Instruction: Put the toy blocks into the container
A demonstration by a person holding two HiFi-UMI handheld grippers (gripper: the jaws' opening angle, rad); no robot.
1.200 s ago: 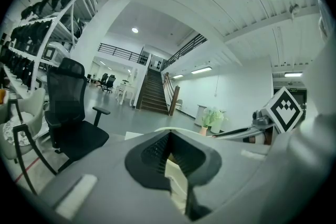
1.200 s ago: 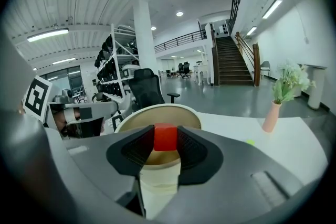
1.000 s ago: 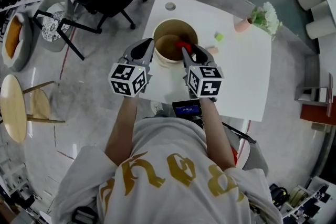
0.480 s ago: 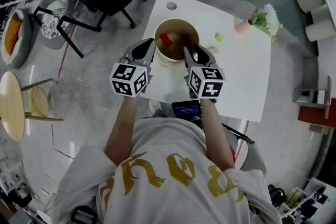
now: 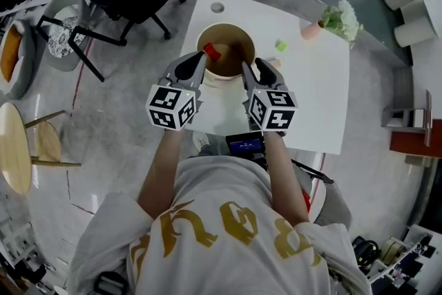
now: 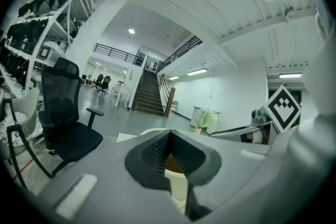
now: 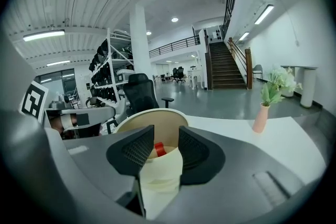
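Green block (image 5: 280, 45) ahead-right of spread right hand-held gripper (image 5: 261, 66) is looking light, rigid; pinch flat sides. Left hand-held gripper (image 5: 200, 59) is sitting pressed together.

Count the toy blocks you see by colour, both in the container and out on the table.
Red block: 1, inside the container
Green block: 1, on the table
Peach block: 1, on the table, partly hidden
Total: 3 blocks in view
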